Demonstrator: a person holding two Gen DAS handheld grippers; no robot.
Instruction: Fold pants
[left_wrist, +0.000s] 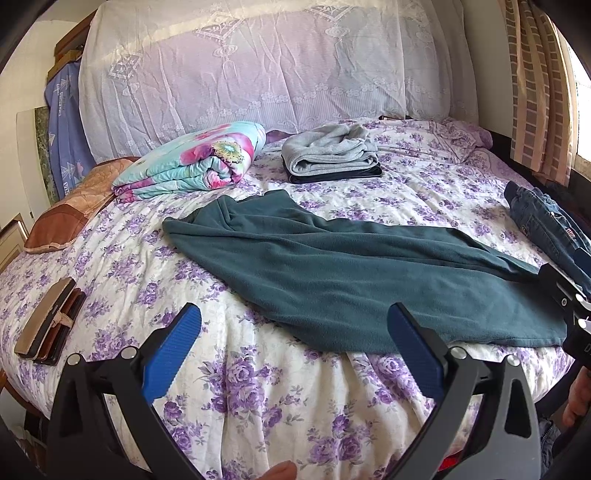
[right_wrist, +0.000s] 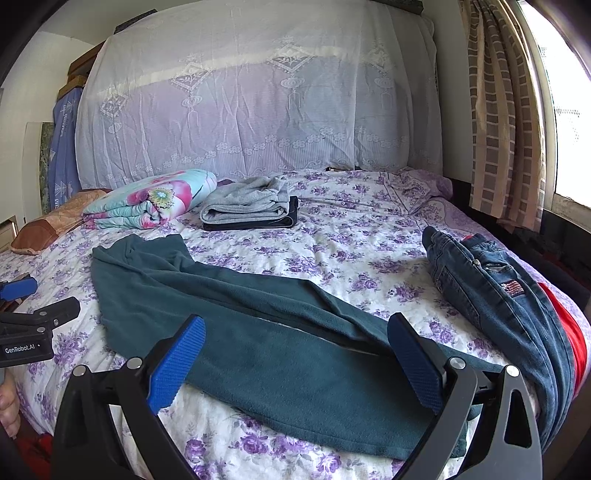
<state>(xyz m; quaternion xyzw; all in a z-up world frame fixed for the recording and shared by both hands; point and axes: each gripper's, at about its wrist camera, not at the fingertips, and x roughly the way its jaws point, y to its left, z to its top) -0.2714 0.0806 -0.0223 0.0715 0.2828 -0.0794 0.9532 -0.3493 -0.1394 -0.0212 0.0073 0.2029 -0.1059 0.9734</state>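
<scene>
Dark teal fleece pants (left_wrist: 332, 273) lie spread flat on the bed, waist toward the far left, legs running to the near right; they also show in the right wrist view (right_wrist: 266, 332). My left gripper (left_wrist: 295, 321) is open and empty, hovering above the bedspread beside the pants' near edge. My right gripper (right_wrist: 295, 332) is open and empty, hovering over the leg ends. The right gripper shows at the right edge of the left wrist view (left_wrist: 565, 291), and the left gripper at the left edge of the right wrist view (right_wrist: 33, 314).
Blue jeans (right_wrist: 498, 295) lie at the bed's right edge over something red. Folded grey and dark clothes (left_wrist: 332, 155) and a floral quilt (left_wrist: 195, 162) sit near the covered headboard. A wallet (left_wrist: 48, 321) lies at left. A brown pillow (left_wrist: 70, 218) is beside it. The floral bedspread (left_wrist: 258, 387) covers the bed.
</scene>
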